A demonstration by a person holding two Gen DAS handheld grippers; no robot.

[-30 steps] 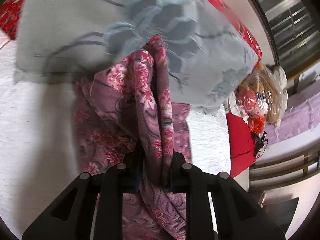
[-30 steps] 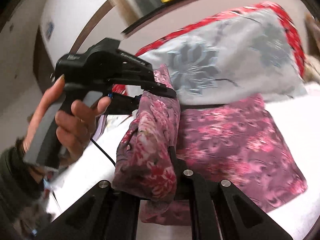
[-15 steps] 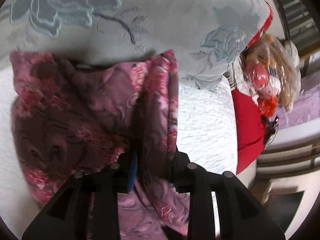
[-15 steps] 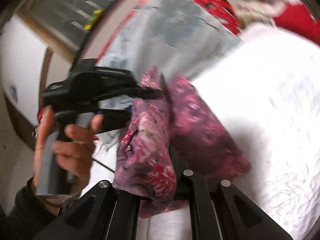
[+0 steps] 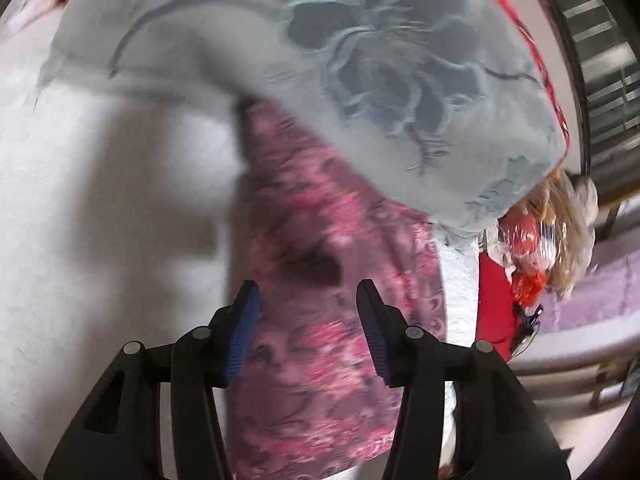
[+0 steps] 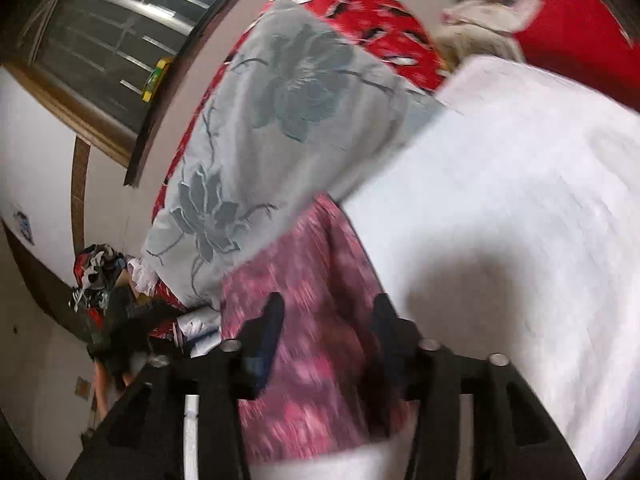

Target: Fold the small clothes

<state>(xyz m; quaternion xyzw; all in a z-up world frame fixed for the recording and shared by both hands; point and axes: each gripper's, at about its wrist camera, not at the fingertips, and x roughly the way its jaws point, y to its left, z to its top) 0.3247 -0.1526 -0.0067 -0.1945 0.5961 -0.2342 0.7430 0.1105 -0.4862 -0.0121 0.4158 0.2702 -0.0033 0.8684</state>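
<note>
A pink and purple floral garment lies folded flat on the white bedcover, its far edge against a grey flowered pillow. My left gripper is open and empty just above the garment's near part. In the right wrist view the same garment lies under my right gripper, which is also open and empty, its fingers spread above the cloth. Both views are motion-blurred.
The grey pillow rests on a red patterned cushion. A plastic bag with red items and a red cloth sit at the bed's right edge. A clutter pile lies on the floor by the wall.
Both grippers were shut on the lifted garment; now both have opened and let go, and the garment lies flat on the bed by the pillow.
</note>
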